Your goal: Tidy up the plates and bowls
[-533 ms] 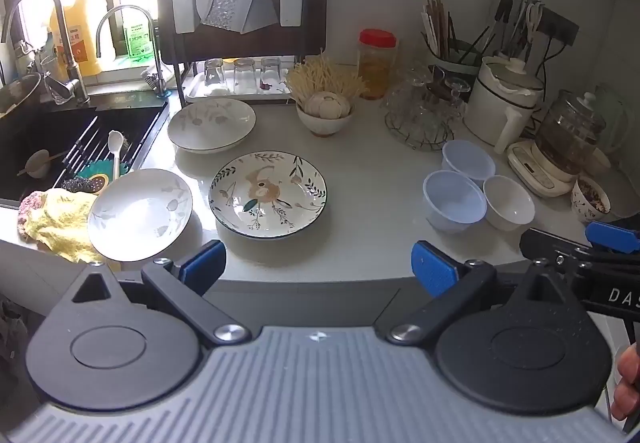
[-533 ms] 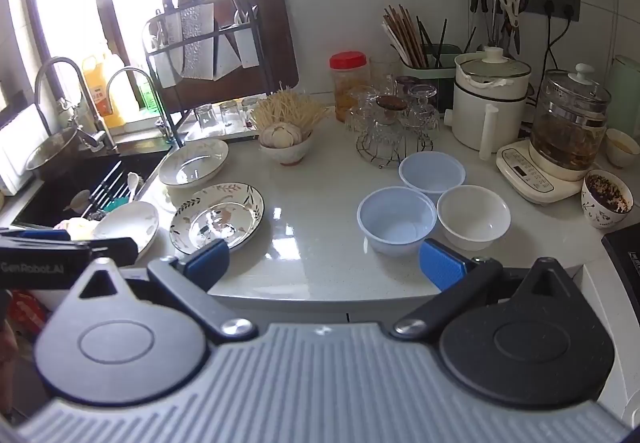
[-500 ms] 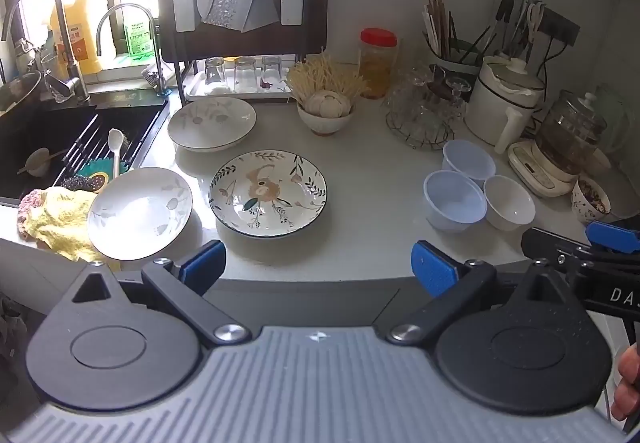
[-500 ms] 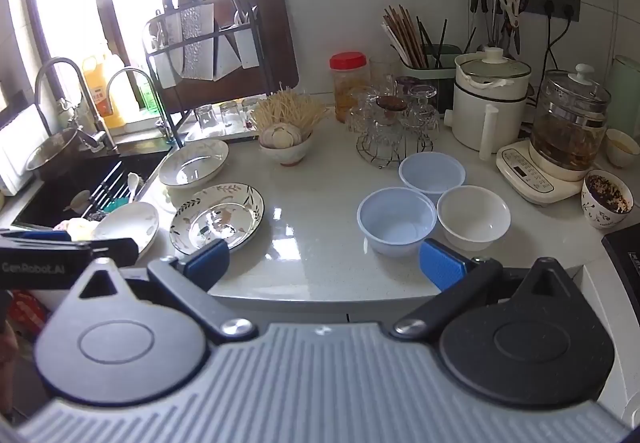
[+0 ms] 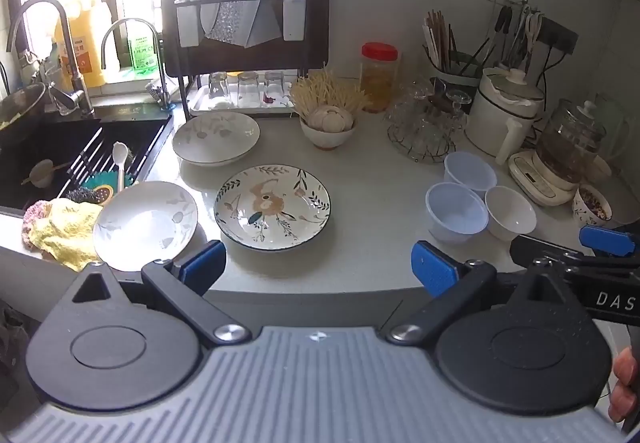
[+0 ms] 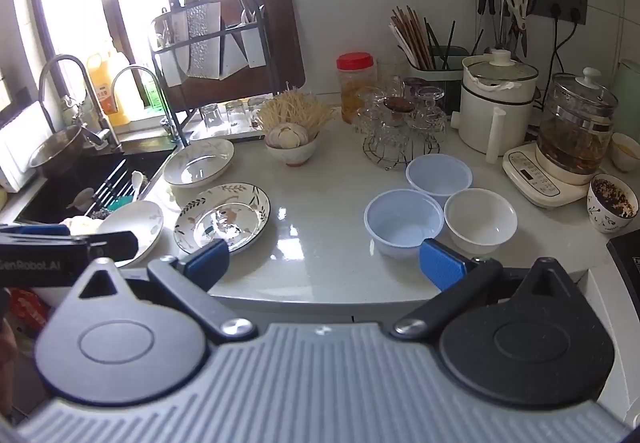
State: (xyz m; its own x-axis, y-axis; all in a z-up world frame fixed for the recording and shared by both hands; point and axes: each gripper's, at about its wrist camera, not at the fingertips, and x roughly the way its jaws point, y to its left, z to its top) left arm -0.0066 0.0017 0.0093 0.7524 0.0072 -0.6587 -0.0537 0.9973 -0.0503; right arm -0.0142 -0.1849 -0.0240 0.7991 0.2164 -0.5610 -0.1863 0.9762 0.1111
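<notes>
The left claw (image 5: 316, 269) gapes wide and empty at the bench (image 5: 372, 195) edge; the floral plate (image 5: 272, 206) lies just ahead of it, slightly left. The right claw (image 6: 322, 259), equally wide and empty, has the blue bowl (image 6: 403, 221) just ahead to its right. Each claw is nearer its own group.

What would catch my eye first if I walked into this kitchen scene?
Probably the round flower-patterned ceramic plate at the middle of the pale stone counter, with two plain white plates beside it towards the sink. To the right, three small pale bowls cluster together. In front, both tools' blue-tipped fingers stand wide apart, holding nothing.
</notes>
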